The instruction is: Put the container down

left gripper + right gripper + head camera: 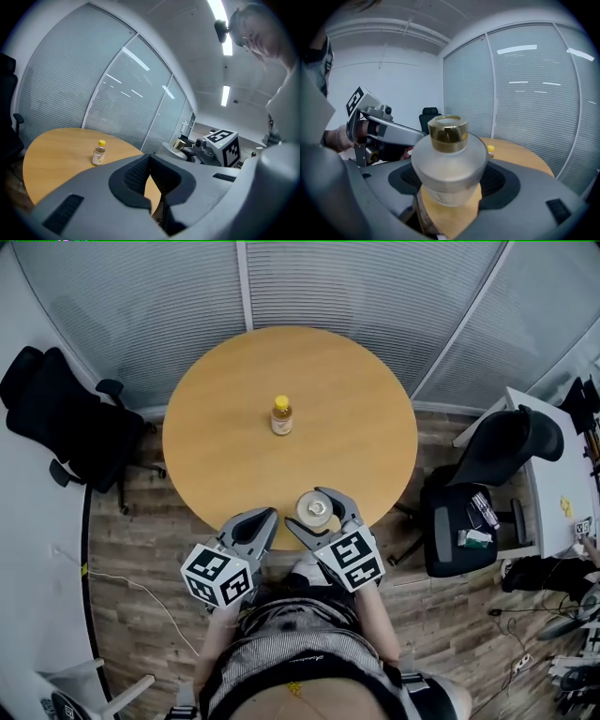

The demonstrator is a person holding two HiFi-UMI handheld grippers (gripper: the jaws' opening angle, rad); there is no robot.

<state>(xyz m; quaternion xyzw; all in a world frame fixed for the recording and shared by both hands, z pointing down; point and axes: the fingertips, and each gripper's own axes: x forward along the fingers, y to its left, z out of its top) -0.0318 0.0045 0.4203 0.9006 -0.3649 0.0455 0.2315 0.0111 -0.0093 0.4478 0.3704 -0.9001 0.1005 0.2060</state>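
Right gripper (447, 185) clamped on the frosted container (446, 161) (gold cap up, body upright), 1 jaw on each side of its wide body. The container is at the near edge of the round table (234, 437); whether its base touches the wood cannot be told. Left gripper (151, 176), jaws closed together on nothing, is held just beside the right one. 1 small yellow-capped bottle (281, 415) stands near the table's centre, well apart from both.
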